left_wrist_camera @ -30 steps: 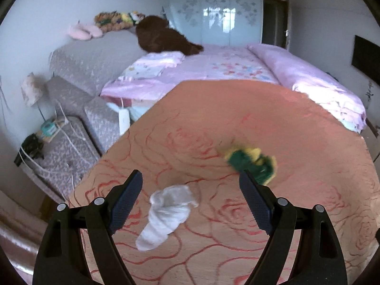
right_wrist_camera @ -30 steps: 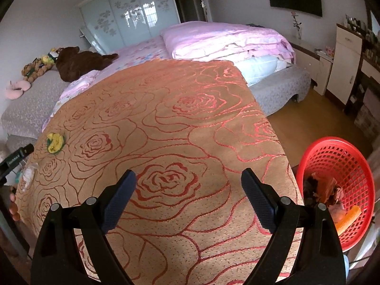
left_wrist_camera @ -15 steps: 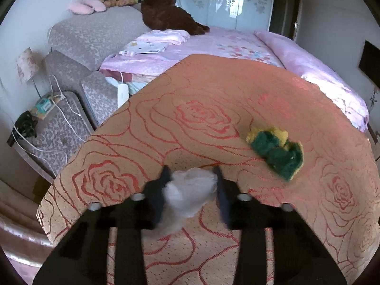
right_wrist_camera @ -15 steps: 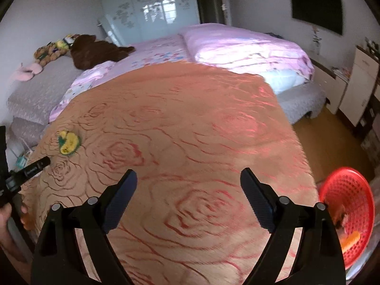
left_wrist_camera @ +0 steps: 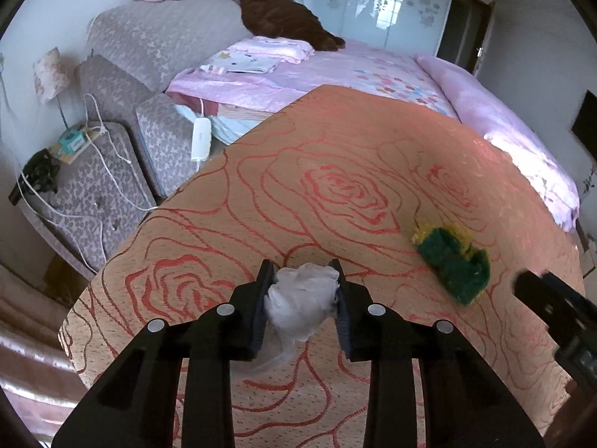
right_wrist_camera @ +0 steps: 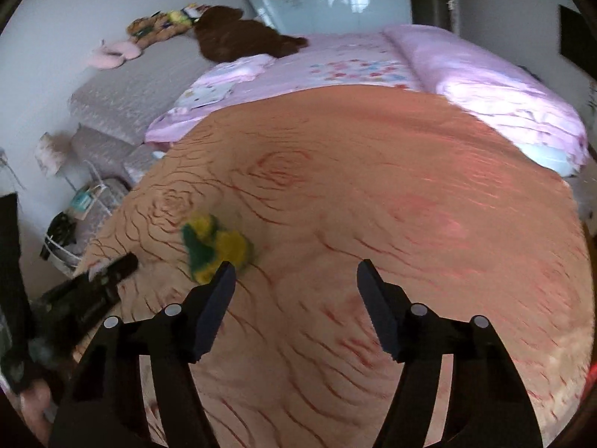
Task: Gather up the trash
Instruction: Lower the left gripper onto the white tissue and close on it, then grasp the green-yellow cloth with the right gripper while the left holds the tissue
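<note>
the left hand-held gripper [left_wrist_camera: 302, 298] holds the crumpled white tissue [left_wrist_camera: 298, 306] tight at lower centre, while the right hand-held gripper [right_wrist_camera: 294, 291], jaws just closing yet empty, should centre over the green-yellow sponge [right_wrist_camera: 214, 244] on the bed [right_wrist_camera: 373, 205] at left before pinching.

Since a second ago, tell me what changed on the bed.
The left tool closed on the white tissue wad, taking hold of it. The right tool swung across the rose bedspread toward the yellow-green sponge, its jaws just closing with nothing between. The sponge stayed put.
</note>
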